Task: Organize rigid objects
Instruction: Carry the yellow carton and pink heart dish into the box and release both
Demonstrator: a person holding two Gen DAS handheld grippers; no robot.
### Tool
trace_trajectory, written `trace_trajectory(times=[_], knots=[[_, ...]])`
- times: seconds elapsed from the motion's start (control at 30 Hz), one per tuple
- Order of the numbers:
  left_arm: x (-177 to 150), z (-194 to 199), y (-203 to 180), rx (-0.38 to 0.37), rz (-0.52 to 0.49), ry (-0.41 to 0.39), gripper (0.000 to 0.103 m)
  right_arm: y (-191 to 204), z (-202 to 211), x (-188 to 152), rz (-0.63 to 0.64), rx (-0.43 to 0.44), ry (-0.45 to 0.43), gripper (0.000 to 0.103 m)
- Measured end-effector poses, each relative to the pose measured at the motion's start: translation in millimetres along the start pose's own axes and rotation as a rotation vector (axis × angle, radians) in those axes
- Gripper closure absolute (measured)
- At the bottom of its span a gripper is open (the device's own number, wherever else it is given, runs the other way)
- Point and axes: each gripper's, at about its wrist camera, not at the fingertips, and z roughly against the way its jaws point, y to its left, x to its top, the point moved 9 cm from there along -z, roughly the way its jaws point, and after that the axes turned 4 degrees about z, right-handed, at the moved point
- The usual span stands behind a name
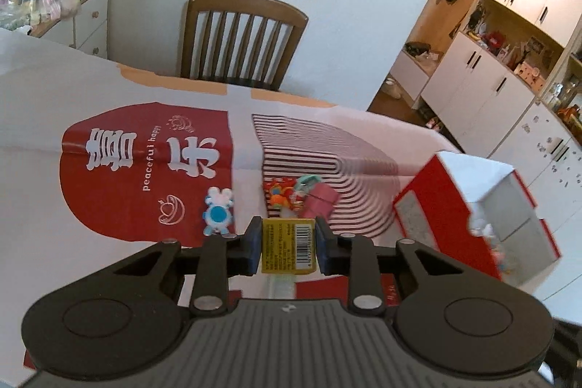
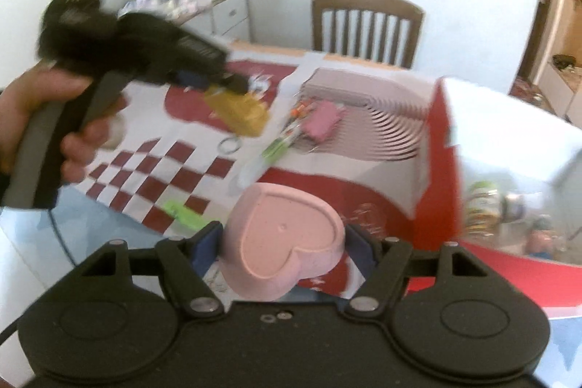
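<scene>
Clamped between the blue pads of the left gripper (image 1: 288,244), a small yellow box (image 1: 288,247) with a barcode label sits upright, held clear above the worktop (image 1: 32,191). In the right wrist view the same box shows as a yellow blur at the tip of that gripper, which a hand (image 2: 54,119) grips by its handle.

The jaws of the right gripper (image 2: 287,242) stand wide but pressed against both sides of a pink heart-shaped dish (image 2: 287,235), lifted off the worktop; the dish looks empty, its speckled inside bare.

Below the left gripper, on a red and white printed paper sheet (image 1: 145,148) that covers the worktop, lie a blue and white mouse-shaped toy (image 1: 217,211) and, just beside it to the right, a small heap of colourful trinkets (image 1: 287,197) touching a pink block (image 1: 322,199). A metal ring (image 2: 230,144) and a green piece (image 2: 183,211) lie on the checked part of the sheet.

At the right edge stands a red and white open box (image 1: 473,202) with grey inner walls; small things, too blurred to name, lie inside it. Beyond the worktop stands a wooden chair (image 1: 242,39).
</scene>
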Motion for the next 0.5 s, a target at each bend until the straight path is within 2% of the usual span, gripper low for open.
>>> trace_trajectory(times=[0.3, 0.5], knots=[[5.7, 46.2, -50.8, -0.060, -0.028, -0.039, 0.075, -55.7, 38.3, 16.2, -0.011, -0.074, -0.065, 0.030], [2.2, 57.8, -94.3, -0.094, -0.059, -0.048, 0.075, -85.1, 48.7, 14.9, -0.018, -0.103, -0.070, 0.030]])
